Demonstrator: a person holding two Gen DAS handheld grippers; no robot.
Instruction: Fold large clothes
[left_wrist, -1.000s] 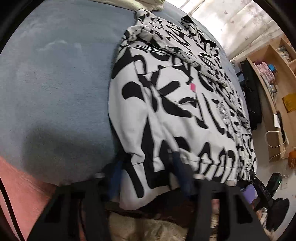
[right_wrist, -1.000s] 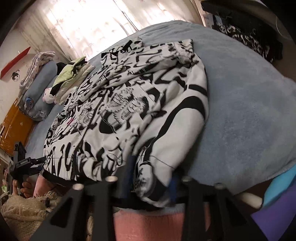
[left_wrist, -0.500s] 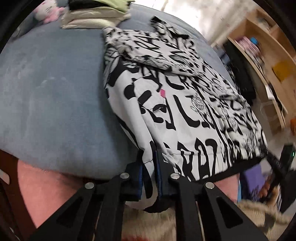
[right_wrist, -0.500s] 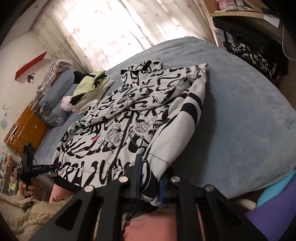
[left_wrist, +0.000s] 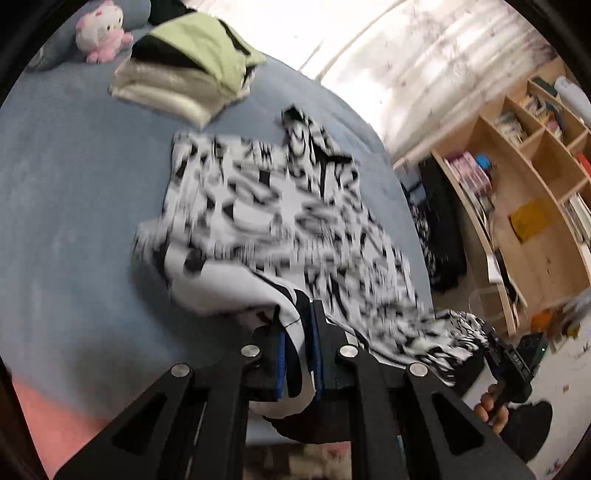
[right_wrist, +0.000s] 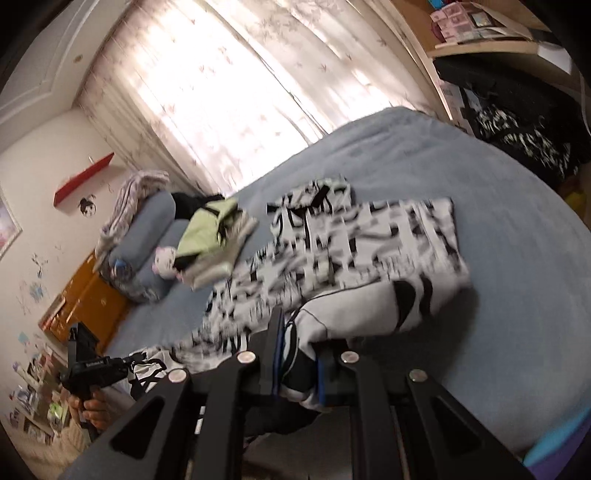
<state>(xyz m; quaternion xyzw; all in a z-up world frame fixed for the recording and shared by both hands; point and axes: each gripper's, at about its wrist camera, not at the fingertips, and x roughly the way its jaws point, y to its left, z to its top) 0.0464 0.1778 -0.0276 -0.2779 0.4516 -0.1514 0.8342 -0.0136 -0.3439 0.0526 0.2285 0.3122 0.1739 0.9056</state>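
Both grippers clamp the hem of a black-and-white hoodie (left_wrist: 280, 221) at the near edge of a blue bed (left_wrist: 74, 206). The left gripper (left_wrist: 298, 354) and right gripper (right_wrist: 298, 365) have fingers closed tight on the cloth, the garment's near end raised off the bed.

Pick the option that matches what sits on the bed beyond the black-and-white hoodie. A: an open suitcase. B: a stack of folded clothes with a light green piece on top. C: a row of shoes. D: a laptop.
B: past the black-and-white hoodie, a stack of folded clothes topped by a light green garment lies on the blue bed, next to a pink plush toy.
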